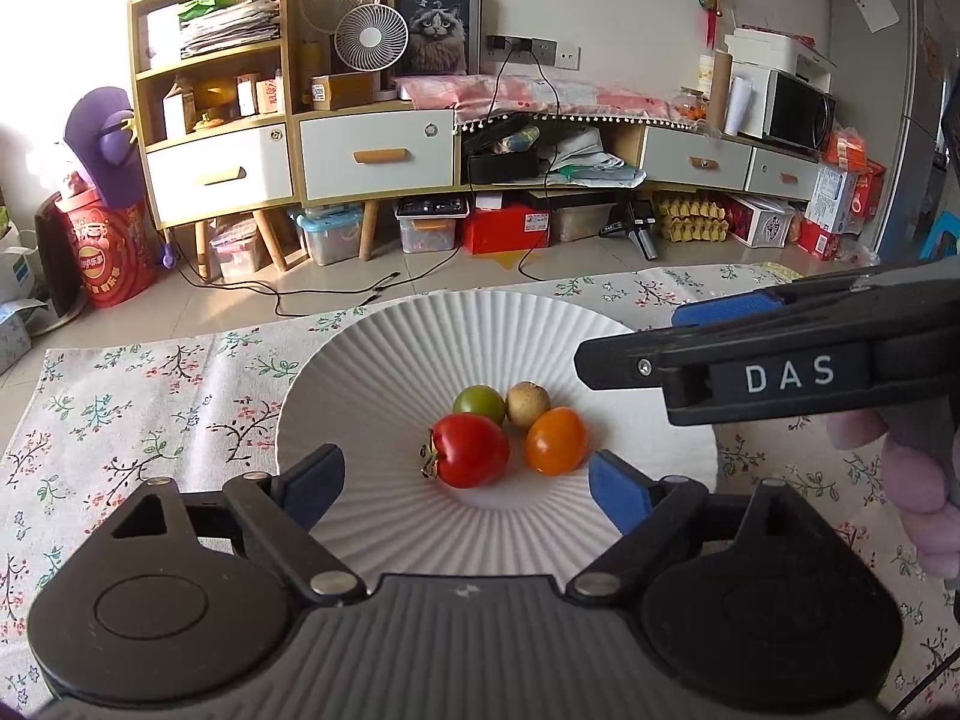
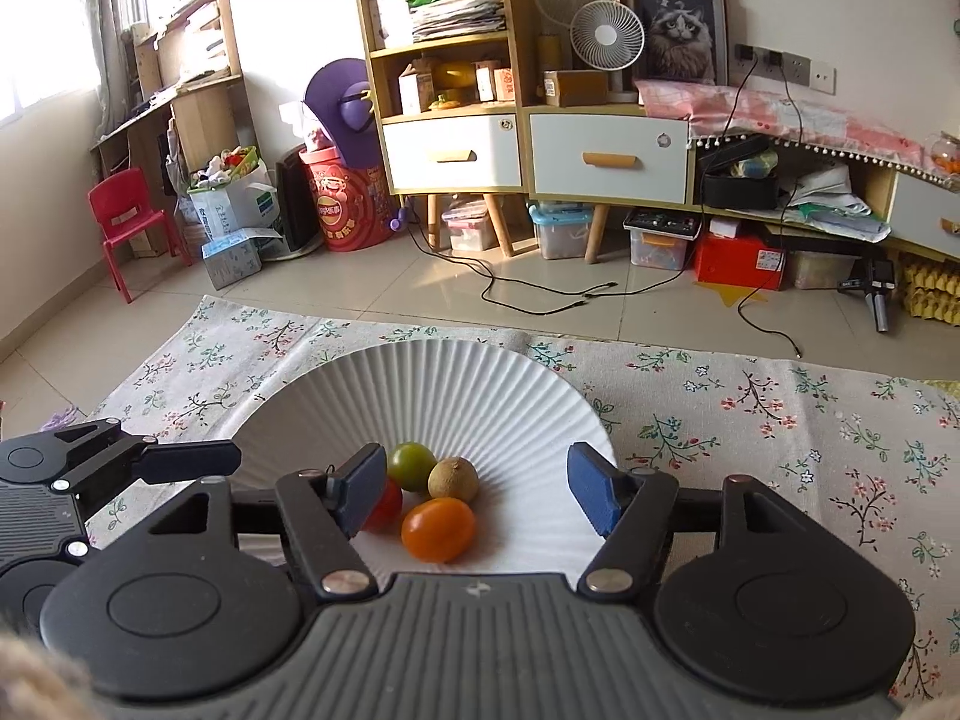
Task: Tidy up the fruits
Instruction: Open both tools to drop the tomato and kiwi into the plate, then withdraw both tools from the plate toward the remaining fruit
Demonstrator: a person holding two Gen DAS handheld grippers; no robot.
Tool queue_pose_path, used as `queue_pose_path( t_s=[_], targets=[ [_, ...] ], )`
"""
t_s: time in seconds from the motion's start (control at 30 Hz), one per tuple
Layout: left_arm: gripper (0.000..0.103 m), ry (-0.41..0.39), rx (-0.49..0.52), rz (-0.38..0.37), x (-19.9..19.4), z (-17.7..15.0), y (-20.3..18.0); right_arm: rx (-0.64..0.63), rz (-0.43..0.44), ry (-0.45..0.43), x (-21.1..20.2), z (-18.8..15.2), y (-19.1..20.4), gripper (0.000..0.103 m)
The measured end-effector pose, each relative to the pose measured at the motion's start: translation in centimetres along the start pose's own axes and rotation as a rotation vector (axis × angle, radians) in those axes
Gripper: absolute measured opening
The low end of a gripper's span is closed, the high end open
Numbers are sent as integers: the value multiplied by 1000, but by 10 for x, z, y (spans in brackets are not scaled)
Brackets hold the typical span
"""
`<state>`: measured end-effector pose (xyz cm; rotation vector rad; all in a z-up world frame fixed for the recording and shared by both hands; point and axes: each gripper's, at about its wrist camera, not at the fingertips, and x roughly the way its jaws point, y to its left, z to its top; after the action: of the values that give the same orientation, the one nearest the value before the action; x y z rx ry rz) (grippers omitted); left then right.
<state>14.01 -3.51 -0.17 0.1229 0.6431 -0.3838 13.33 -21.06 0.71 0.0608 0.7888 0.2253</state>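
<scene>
A white ribbed plate (image 1: 420,330) (image 2: 456,384) sits on a floral tablecloth. In it lie a red tomato (image 1: 471,450) (image 2: 387,507), an orange tomato (image 1: 557,441) (image 2: 438,529), a green fruit (image 1: 478,403) (image 2: 413,465) and a brown kiwi (image 1: 528,405) (image 2: 453,479), all touching. My left gripper (image 1: 465,489) is open and empty, just short of the red tomato. My right gripper (image 2: 477,495) is open and empty over the plate's near side, the orange tomato between its fingers; it also shows in the left wrist view (image 1: 690,336).
The floral tablecloth (image 1: 150,408) (image 2: 780,420) covers the table around the plate. Beyond the table's far edge is tiled floor with cables, storage boxes and a low cabinet (image 1: 372,150). The left gripper shows at the left in the right wrist view (image 2: 120,462).
</scene>
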Motion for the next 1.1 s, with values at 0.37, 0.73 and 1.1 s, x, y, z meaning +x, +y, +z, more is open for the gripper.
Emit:
queue_pose_path(
  t_s=[0.37,0.73,1.1],
  targets=[
    [97,1,13,46,-36,-9,-4,19,-6,-4,-39,-17,-2,80],
    [97,48,5,47,-68,-31,-9,56,1,13,-63,-36,-2,89],
    [97,64,-41,44,-83,-61,-3,84,48,37,-75,-59,-3,94]
  ],
)
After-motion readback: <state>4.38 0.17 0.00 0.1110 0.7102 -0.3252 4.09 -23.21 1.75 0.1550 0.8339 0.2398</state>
